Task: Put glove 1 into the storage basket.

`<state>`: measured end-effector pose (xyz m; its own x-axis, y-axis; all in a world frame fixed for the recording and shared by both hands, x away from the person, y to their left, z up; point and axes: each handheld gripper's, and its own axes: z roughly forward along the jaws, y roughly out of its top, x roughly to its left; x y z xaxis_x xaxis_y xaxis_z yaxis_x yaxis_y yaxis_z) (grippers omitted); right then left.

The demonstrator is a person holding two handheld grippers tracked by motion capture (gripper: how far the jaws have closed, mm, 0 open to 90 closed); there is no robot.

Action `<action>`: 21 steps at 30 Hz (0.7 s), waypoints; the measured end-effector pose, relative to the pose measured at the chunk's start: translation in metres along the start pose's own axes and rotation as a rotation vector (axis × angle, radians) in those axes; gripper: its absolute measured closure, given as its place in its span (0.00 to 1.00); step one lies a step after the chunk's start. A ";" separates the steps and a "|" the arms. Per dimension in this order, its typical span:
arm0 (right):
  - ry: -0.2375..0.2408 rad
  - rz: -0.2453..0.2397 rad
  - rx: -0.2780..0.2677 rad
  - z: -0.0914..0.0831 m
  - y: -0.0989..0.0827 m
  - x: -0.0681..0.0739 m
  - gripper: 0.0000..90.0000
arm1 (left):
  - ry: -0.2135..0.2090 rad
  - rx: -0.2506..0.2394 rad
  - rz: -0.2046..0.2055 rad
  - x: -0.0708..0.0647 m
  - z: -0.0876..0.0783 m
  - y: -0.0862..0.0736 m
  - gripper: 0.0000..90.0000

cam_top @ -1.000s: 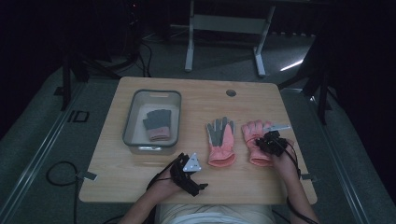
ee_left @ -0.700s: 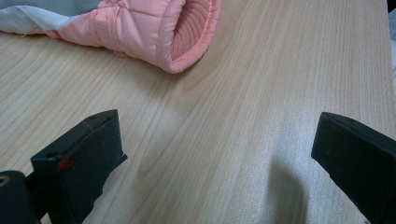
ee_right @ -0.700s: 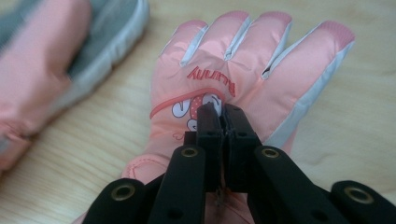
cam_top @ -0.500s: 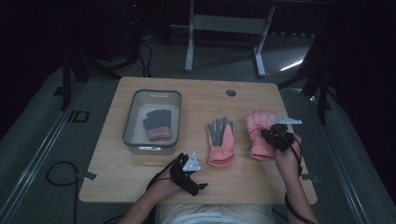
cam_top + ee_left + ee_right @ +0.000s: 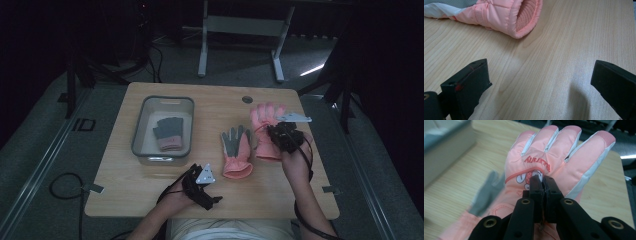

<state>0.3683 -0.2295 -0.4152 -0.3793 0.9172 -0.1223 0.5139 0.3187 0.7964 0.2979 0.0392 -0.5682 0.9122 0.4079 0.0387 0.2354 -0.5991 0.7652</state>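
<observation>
Lifting the pink glove [image 5: 549, 165] clamped by its back fabric in my right tongs [image 5: 280, 134], right of the tub [image 5: 162, 102], I should carry it high and steady while my left tongs [image 5: 539, 85] idle open.

1. the high view looks forward and down from above the person's side onto the whole table [image 5: 150, 195], far enough off to take in floor on every side.
2. the left gripper view sits low and close over the wood, looking along the left gripper [image 5: 541, 82] toward the cuff of the palm-up glove [image 5: 506, 17].
3. the right gripper view looks along the right gripper [image 5: 543, 185], very near the pink glove [image 5: 554, 152].
4. the high view shares both gloves: the palm-up glove [image 5: 237, 150] and the pink glove [image 5: 264, 131]; the right gripper view also catches the palm-up glove, blurred.
</observation>
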 end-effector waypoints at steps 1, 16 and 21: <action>0.005 0.000 -0.003 -0.001 0.002 0.003 0.96 | 0.000 0.001 0.002 0.000 0.000 0.000 0.02; 0.042 -0.034 0.059 0.031 0.002 0.073 0.96 | -0.004 -0.005 0.006 0.000 0.000 0.000 0.02; 0.044 -0.029 0.100 0.044 -0.008 0.078 0.96 | -0.005 -0.003 0.009 0.001 -0.001 0.000 0.02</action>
<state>0.3678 -0.1500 -0.4573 -0.4276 0.8964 -0.1165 0.5758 0.3695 0.7294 0.2981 0.0401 -0.5681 0.9160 0.3989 0.0426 0.2258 -0.6006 0.7670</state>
